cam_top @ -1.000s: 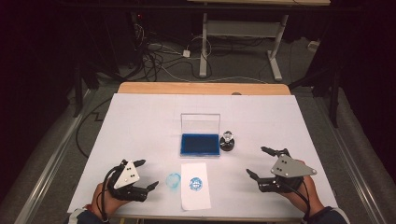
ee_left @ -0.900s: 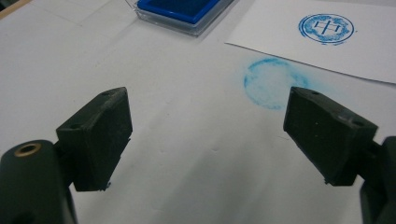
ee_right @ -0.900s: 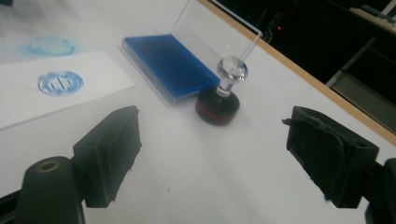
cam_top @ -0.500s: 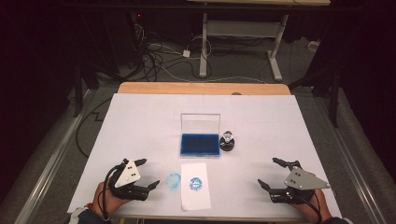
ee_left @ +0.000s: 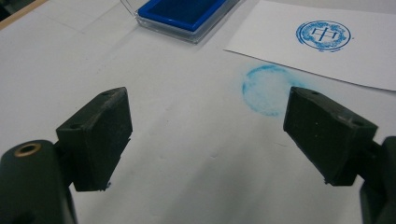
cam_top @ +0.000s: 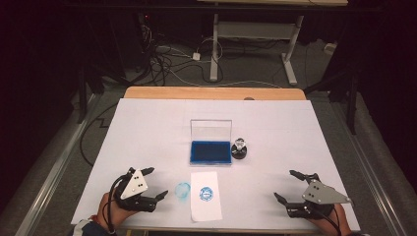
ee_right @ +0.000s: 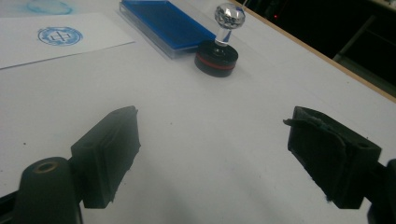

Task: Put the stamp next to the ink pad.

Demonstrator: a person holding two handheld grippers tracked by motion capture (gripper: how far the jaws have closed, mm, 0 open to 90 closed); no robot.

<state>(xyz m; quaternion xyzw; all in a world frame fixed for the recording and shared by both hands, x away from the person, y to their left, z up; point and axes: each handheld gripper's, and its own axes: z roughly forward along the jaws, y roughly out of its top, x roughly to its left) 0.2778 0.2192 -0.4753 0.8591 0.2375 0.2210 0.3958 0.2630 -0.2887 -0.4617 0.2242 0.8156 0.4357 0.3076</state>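
Comparing with the earlier frames: the right gripper [cam_top: 293,189] has drawn back toward the near right corner of the table [cam_top: 147,123], farther from the stamp [cam_top: 239,148] than a second ago; the left gripper [cam_top: 152,185] sits at the near left edge much as before. Stamp, ink pad [cam_top: 211,152] and paper [cam_top: 204,194] have not moved.

Left gripper: jaws spread wide, holding nothing, low over the bare white table surface. A round blue smudge [ee_left: 266,88] lies on the table just ahead of its right jaw, beside the paper with its blue imprint [ee_left: 323,34].

Right gripper [ee_right: 212,158]: jaws spread wide, empty, touching nothing.

Stamp [ee_right: 218,49] stands upright on its black base, clear knob on top, just right of the open blue ink pad [ee_right: 168,25], well apart from both grippers.
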